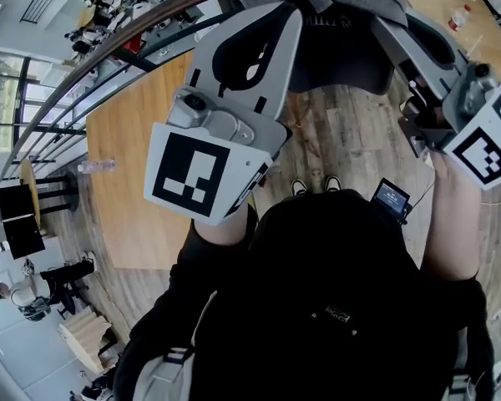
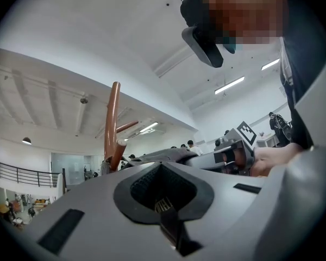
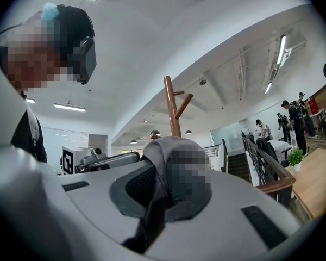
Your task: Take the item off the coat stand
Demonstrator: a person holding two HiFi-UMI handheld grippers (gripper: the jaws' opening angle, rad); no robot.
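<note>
1. The right gripper (image 3: pixel 158 182) was clamped on a fold of the grey item (image 3: pixel 163 148), in front of the coat stand (image 3: pixel 173 109) and below its top pegs.
2. The left gripper (image 2: pixel 162 192) was pressed together on a dark strap (image 2: pixel 171 223), seemingly the item's own, near the coat stand.
3. The grey item stretched between both grippers.

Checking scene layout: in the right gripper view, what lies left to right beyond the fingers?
Headset → left gripper → coat stand → railing → wooden table. The grey cloth overlaps the stand, so omitted.
</note>
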